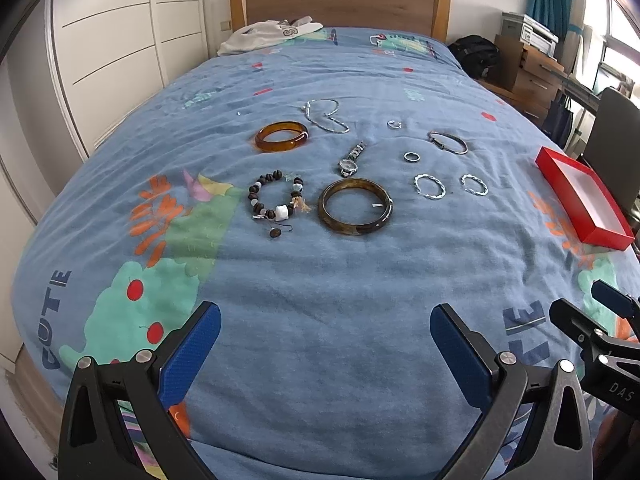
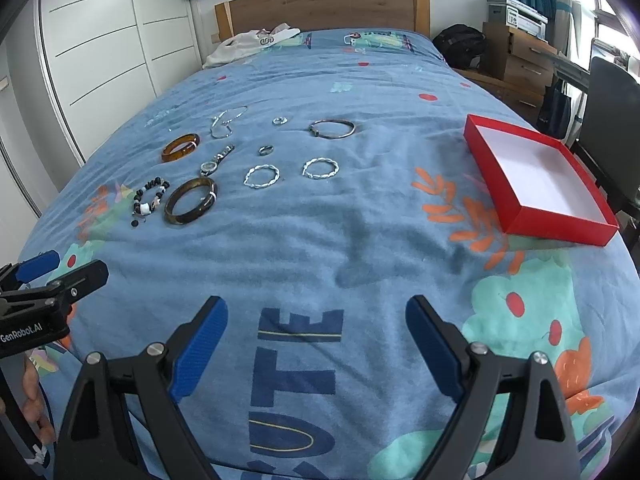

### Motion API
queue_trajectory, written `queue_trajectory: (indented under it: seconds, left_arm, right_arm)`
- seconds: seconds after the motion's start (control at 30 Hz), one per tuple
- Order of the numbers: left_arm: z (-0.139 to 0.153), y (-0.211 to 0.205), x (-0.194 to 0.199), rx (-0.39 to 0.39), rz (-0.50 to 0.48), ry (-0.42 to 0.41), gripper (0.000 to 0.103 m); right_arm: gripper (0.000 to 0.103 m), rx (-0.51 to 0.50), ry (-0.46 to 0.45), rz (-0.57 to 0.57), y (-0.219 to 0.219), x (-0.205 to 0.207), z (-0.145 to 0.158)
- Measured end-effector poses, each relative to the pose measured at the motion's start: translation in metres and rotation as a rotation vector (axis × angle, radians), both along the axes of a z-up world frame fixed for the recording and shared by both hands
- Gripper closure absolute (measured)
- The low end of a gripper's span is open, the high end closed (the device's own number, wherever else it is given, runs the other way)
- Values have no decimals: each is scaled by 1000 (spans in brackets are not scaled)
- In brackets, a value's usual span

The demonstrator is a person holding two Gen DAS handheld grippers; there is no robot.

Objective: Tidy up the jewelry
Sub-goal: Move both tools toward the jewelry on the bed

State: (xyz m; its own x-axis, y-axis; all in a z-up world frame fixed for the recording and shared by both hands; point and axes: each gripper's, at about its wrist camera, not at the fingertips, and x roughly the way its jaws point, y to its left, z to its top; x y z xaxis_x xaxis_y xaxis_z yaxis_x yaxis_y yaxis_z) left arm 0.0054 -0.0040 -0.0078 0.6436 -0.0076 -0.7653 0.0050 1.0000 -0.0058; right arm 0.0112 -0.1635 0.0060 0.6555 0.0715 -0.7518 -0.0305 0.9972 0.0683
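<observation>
Nothing is looking sorted yet: the red box (image 2: 568, 222) is lying empty near the right edge of the bed (image 2: 360, 240), while every piece of jewelry is sitting out on the blue bedspread, well apart from it. The amber bangle (image 1: 281, 136), chain necklace (image 1: 325, 116), watch (image 1: 351, 160), beaded bracelet (image 1: 276, 200), dark bangle (image 1: 355, 207), thin bangle (image 1: 449, 142), two twisted silver rings (image 1: 429, 186) and two small rings are all waiting to be moved, so I judge the whole task as remaining. The left hand-held gripper (image 1: 326, 354) and right hand-held gripper (image 2: 316, 348) are both hovering with jaws spread wide and holding nothing, over the near end of the bed. Plenty of bare bedspread is lying between them and the jewelry, giving free room to approach; the box is sitting close to the bed's edge, so drops there are needing care.
</observation>
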Motion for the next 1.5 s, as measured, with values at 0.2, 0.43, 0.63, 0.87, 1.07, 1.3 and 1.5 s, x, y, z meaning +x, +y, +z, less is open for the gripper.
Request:
queue_trajectory:
  seconds: [0.2, 0.43, 0.63, 0.87, 1.07, 1.3, 1.5]
  left_arm:
    - [-2, 0, 2, -4, 4, 15, 1]
    - [-2, 1, 3, -3, 2, 17, 1]
    - [-3, 1, 4, -9, 1, 21, 1]
    - [-6, 1, 6, -8, -1, 33, 1]
    - [-8, 3, 8, -12, -6, 51, 1]
    - [-10, 1, 9, 9, -15, 63, 1]
    - [-12, 1, 11, 11, -22, 72, 1]
  right_arm:
    - [12, -6, -3, -7, -1, 0, -1]
    - [12, -10, 1, -10, -2, 0, -2]
    - [12, -12, 3, -25, -5, 1, -5]
    - [12, -13, 5, -26, -5, 2, -6]
    - [12, -10, 5, -27, -5, 3, -6]
    - [12, -7, 3, -29, -4, 5, -6]
    - [12, -6, 1, -31, -3, 7, -5]
